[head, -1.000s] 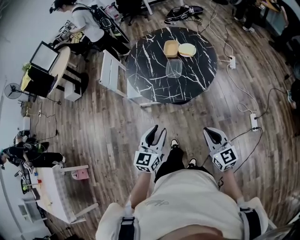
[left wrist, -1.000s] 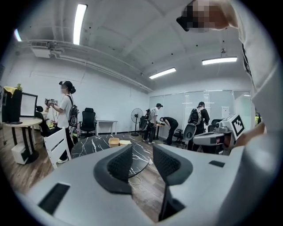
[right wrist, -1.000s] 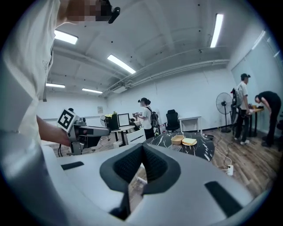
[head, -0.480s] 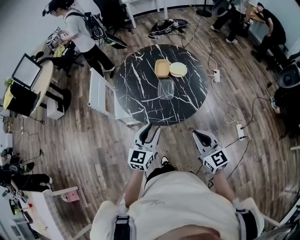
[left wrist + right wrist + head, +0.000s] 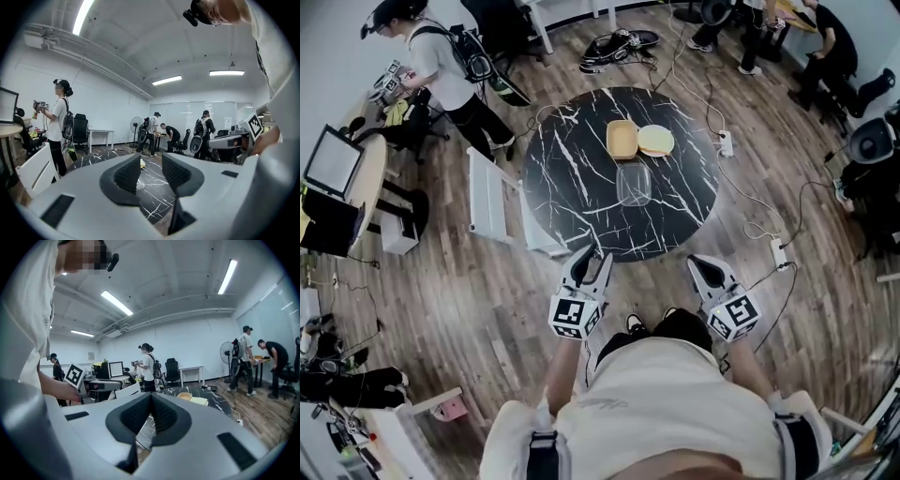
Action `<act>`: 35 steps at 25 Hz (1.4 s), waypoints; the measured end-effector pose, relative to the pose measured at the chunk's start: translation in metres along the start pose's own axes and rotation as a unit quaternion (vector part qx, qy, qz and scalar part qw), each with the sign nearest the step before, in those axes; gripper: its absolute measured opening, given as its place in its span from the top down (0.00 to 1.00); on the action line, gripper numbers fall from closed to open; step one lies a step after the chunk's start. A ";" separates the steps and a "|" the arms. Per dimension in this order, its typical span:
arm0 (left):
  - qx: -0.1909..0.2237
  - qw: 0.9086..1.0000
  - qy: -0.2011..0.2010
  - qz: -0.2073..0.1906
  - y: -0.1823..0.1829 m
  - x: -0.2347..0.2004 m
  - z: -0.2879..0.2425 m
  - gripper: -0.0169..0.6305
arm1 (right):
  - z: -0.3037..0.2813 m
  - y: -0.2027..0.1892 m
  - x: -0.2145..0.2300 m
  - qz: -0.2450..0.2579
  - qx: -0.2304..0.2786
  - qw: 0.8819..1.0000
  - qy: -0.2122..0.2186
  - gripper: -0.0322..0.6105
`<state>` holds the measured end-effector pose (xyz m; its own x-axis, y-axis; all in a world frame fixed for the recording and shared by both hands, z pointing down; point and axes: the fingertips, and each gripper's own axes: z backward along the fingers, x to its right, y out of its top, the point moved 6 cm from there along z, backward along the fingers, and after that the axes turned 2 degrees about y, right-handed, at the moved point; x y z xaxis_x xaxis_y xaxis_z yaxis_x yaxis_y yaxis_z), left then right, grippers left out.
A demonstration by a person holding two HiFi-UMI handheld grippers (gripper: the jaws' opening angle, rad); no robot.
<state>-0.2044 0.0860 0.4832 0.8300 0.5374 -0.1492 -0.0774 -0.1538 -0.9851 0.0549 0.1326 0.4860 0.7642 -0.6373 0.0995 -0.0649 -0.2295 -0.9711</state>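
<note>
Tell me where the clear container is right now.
Head view: the clear container sits centrally on the black marble table, just nearer the person than the tan box and round lid.

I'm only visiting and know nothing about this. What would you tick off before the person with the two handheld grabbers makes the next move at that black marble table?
1. Jaws of the left gripper apart, nothing between them: ok.
2. Jaws of the right gripper apart: not ok, they are together and hold nothing.
3. The clear container stands free on the table, apart from the tan tray and the round lid: ok.
4. Grippers at the clear container: not ok, both are back by the table's near edge.
5. The power strip out from underfoot: ok, it lies off to the person's right.
</note>
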 end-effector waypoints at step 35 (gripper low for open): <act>-0.095 0.993 0.061 0.029 -0.004 -0.059 -0.234 0.73 | -0.193 0.007 0.228 -0.037 0.000 0.995 0.089 0.94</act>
<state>-0.1236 -0.1388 0.5165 0.8892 0.4194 -0.1827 -0.0314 -0.3424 -0.9390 0.1050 -0.1564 0.5436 0.6411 -0.7386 0.2084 -0.0119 -0.2812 -0.9596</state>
